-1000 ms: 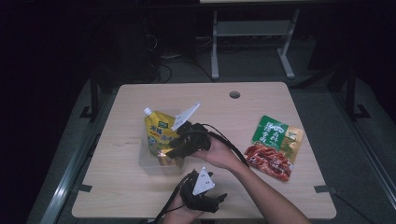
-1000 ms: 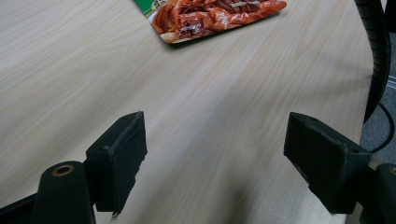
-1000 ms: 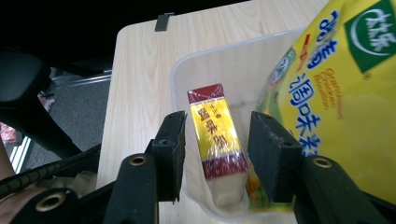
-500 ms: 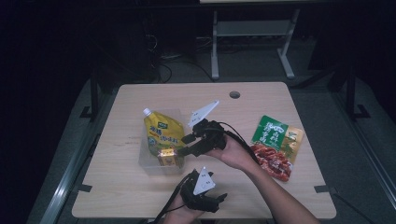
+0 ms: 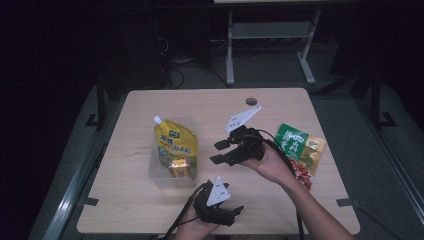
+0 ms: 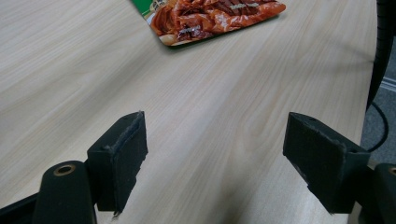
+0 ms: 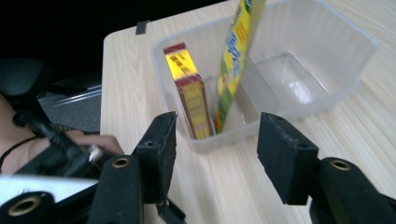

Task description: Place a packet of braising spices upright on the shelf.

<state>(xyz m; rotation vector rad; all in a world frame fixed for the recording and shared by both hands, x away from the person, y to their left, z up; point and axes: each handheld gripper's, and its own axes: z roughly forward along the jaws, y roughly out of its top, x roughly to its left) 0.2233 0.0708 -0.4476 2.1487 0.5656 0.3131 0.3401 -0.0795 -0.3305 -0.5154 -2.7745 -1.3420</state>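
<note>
Since the earlier frames the right gripper (image 5: pixel 216 152) has drawn away from the clear plastic bin (image 5: pixel 156 175) toward the right side of the table (image 5: pixel 130 210), and its jaws have just been opening with nothing between them. The yellow spouted pouch (image 5: pixel 175 142) and the small yellow-and-red box (image 5: pixel 179 169) have kept their places in the bin.

Left to right in the high view: the bin sits left of centre on the table. The pouch leans in it, spout pointing to the far left and rising above the rim. The box stands at the bin's near end, just beside the pouch. In the right gripper view the box (image 7: pixel 191 95) stands upright next to the tilted pouch (image 7: pixel 233 56) inside the bin (image 7: pixel 327 60); whether the two touch cannot be told.

Near the front edge, right of the bin, the left gripper (image 5: pixel 239 210) rests low over the table. The left gripper view shows its jaws wide apart over bare wood, holding nothing.

Further right, the right gripper is held above the table, jaws apart and empty, pointing back toward the bin, clear of it.

At the right side lies a green and red snack packet (image 5: pixel 295 147), flat on the table, partly behind the right hand (image 5: pixel 270 165).
</note>
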